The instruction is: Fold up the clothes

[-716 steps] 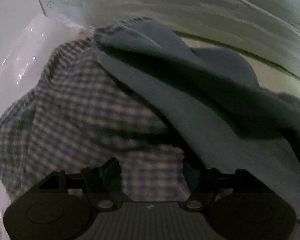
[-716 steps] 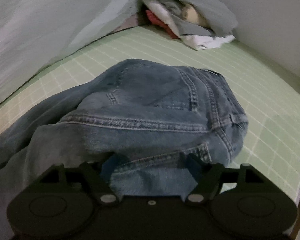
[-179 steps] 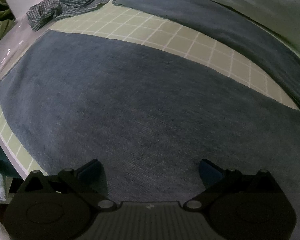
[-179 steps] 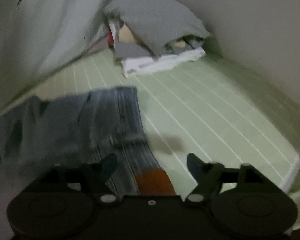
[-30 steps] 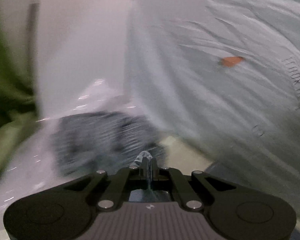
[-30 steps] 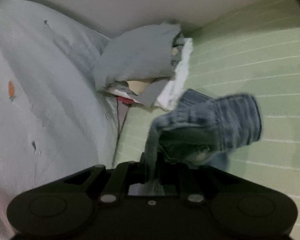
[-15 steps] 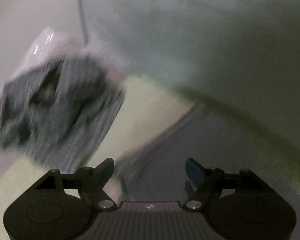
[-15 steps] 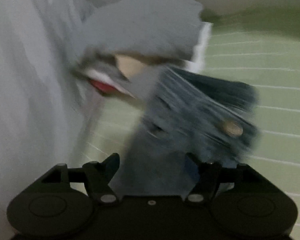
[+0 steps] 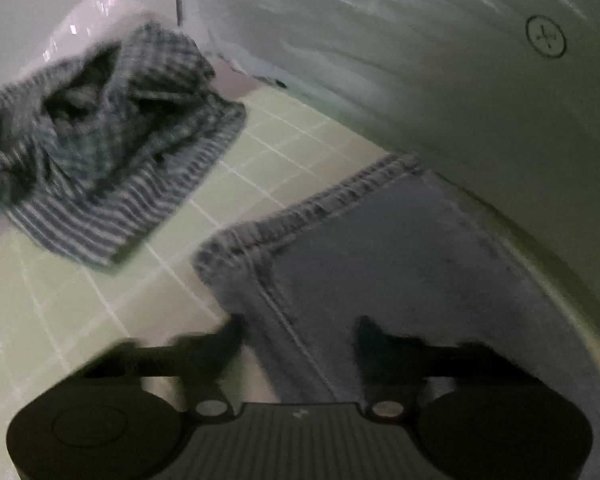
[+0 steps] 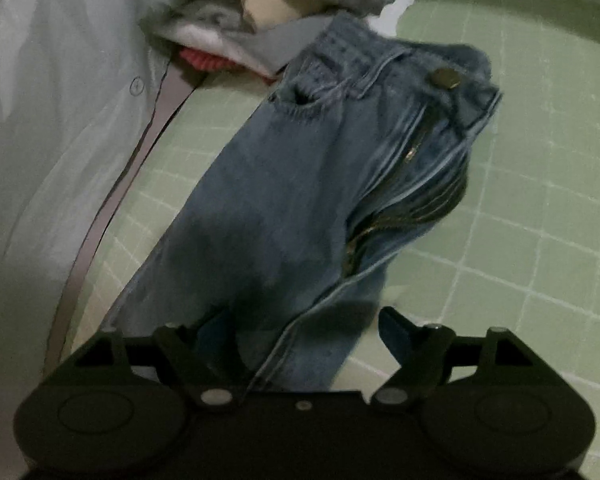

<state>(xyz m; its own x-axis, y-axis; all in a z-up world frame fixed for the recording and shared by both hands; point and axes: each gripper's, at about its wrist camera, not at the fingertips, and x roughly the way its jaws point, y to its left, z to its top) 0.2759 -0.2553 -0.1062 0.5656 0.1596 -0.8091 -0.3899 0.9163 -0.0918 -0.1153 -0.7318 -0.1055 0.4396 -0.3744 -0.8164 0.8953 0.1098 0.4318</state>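
Green checked bed sheet [image 10: 540, 184] holds blue denim jeans [image 10: 300, 200] mid-frame; both left gripper [image 9: 298, 334] and right gripper [image 10: 300, 324] have jaws released above them.

— What's underfoot here?
— A pale green mat [image 9: 72, 300] ruled with thin white grid lines; it fills the lower left of the left wrist view and the right side of the right wrist view.
— And behind it?
— A pale sheet [image 9: 420, 60] hangs in folds across the upper right of the left view, with a small round stud [image 9: 546, 36]. A plain wall [image 9: 40, 4] shows in the upper left.
— Light?
— Dim, greyish, soft shadows.
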